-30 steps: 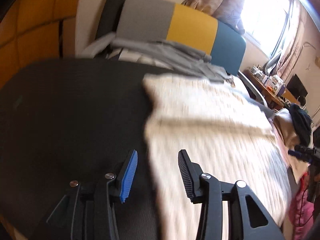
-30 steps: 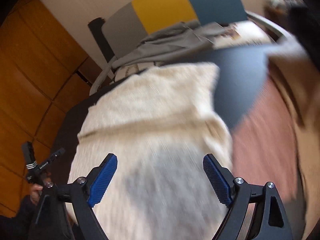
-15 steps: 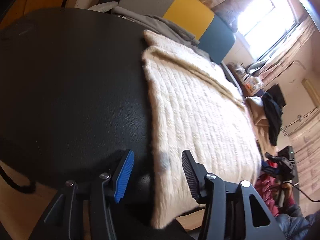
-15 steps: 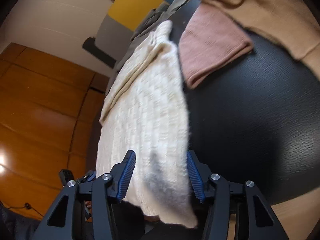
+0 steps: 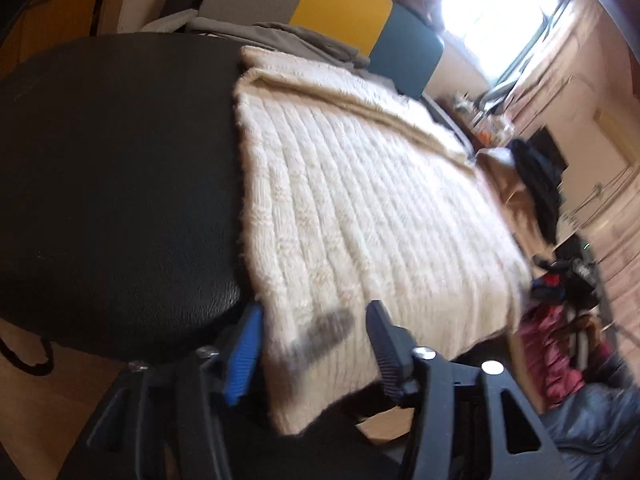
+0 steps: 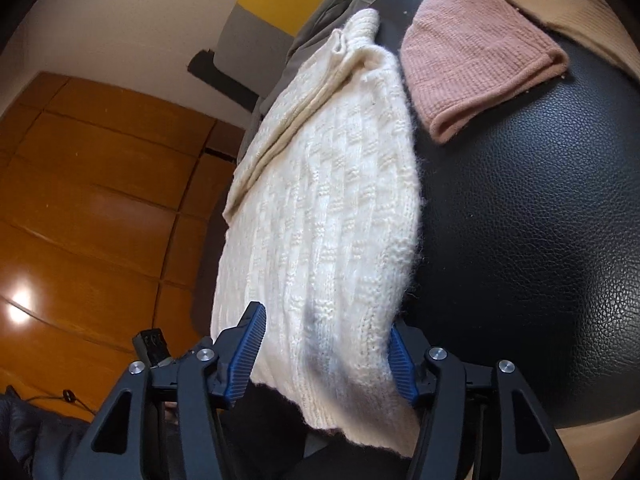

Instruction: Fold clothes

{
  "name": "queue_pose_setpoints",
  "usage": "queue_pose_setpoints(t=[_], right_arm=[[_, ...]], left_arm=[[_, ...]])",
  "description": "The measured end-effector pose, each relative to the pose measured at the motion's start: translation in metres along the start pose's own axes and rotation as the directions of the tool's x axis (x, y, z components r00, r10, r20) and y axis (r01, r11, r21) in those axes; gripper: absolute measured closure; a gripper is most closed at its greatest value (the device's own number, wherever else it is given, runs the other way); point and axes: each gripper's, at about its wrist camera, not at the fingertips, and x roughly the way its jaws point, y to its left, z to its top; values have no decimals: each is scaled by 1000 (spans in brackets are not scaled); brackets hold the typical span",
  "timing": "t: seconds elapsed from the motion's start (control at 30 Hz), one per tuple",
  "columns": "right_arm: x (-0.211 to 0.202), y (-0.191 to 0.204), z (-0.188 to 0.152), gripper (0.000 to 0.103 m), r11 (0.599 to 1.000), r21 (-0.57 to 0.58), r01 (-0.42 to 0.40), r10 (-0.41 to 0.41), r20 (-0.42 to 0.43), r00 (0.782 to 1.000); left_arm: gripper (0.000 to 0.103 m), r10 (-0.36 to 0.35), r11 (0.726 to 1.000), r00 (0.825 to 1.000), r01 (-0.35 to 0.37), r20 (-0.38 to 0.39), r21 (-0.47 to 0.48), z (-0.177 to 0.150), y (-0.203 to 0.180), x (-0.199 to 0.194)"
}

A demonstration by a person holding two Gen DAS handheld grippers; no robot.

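Note:
A cream knitted sweater (image 5: 360, 200) lies flat on the black leather table (image 5: 120, 180), and its near hem hangs over the front edge. My left gripper (image 5: 312, 344) straddles the hem's left corner. Its jaws are closing with the knit between them, and the pads are not pressing on it. In the right wrist view the same sweater (image 6: 328, 200) runs away from me. My right gripper (image 6: 324, 356) straddles its right hem corner. Those jaws are opening slightly, with a blue pad (image 6: 248, 352) at each side of the fabric and no squeeze to be seen.
A folded pink garment (image 6: 472, 64) and a tan one (image 6: 560, 4) lie on the table (image 6: 520, 240) right of the sweater. Grey clothing (image 5: 280, 36) is heaped at the far edge before a grey, yellow and blue chair back (image 5: 340, 12). Wooden floor lies below.
Both grippers have come down and in to the sweater's near hem. The right jaws went from wide to a narrower span around the corner. The sweater itself has stayed flat.

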Motion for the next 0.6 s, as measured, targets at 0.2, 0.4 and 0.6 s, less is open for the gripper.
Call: queue_pose_setpoints(t=[0.2,0.4,0.6], right_arm=[[5,-2,-8,90,995,7,97,-97,23,995],[5,8,-17,90,995,-12,96,-95,40,995],[4,28,-7,90,999,-30,-40,41,61,997]], left_arm=[[95,-1,998,1000,1,-5,-62,-2,5,-2],[96,-138,987,990,139,17,-83,2,5,-16],[96,-309,942,945,320,108,-105,18,15,-45]])
